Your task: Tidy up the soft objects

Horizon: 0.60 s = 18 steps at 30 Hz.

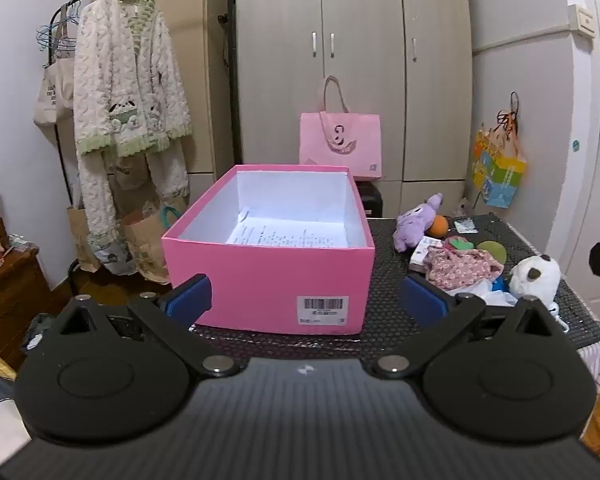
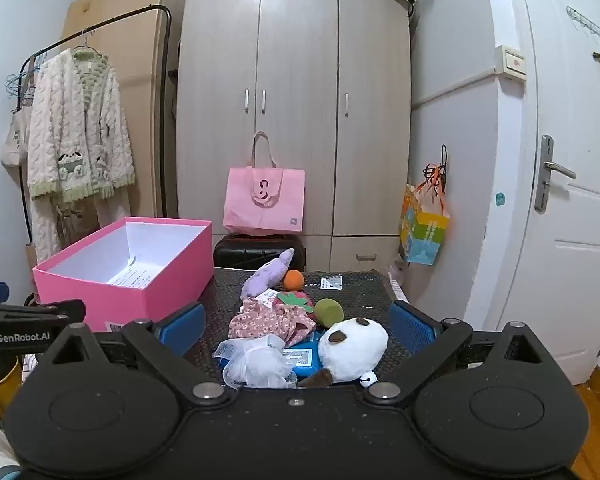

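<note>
**Both grippers wide, soft pile beside the pink box**

Nearest the lens, the right gripper (image 2: 296,326) fills the lower frame, jaws spread wide and holding nothing; the left gripper (image 1: 306,298) is likewise wide apart and holding nothing. Centre of the left view, the open pink box (image 1: 268,276) sits on the black mat (image 1: 384,280). At centre right lies the soft pile: white panda plush (image 2: 354,348), floral cloth (image 2: 270,320), purple plush (image 2: 266,278), white mesh fabric (image 2: 256,362), orange ball (image 2: 293,279).
</note>
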### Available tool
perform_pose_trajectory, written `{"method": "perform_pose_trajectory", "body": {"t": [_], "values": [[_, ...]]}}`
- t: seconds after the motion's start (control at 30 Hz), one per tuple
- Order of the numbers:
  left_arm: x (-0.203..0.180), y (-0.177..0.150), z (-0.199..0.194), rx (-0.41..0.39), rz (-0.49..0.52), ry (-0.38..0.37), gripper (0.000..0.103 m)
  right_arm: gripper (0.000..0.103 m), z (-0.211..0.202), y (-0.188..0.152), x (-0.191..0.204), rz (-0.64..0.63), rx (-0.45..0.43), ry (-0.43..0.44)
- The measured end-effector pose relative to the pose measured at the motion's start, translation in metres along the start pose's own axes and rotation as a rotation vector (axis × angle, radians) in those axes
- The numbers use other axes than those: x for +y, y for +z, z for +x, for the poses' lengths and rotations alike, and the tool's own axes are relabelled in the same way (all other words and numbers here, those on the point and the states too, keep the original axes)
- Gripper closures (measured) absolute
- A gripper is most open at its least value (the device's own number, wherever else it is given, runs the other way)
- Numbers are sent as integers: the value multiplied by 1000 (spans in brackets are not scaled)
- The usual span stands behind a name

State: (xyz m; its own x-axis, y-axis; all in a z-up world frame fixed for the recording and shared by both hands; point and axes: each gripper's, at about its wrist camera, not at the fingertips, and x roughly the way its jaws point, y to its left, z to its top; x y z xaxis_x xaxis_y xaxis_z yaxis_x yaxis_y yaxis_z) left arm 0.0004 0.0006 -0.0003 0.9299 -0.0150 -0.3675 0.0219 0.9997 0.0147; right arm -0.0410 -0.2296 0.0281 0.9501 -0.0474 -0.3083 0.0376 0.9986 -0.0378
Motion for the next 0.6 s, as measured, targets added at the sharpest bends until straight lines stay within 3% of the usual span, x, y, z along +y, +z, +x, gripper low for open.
{"method": "perform_pose_trajectory", "body": {"t": [0.13, 0.2, 0.6], "values": [[3, 6, 11, 18, -11, -30, 0, 3, 0, -1, -1, -3, -11, -5], [1, -1, 5, -9, -11, -38, 0, 3, 0, -1, -1, 4, -9, -8], [4, -10, 17, 41, -56, 7, 0, 3, 4, -5, -5, 21, 13, -5]]}}
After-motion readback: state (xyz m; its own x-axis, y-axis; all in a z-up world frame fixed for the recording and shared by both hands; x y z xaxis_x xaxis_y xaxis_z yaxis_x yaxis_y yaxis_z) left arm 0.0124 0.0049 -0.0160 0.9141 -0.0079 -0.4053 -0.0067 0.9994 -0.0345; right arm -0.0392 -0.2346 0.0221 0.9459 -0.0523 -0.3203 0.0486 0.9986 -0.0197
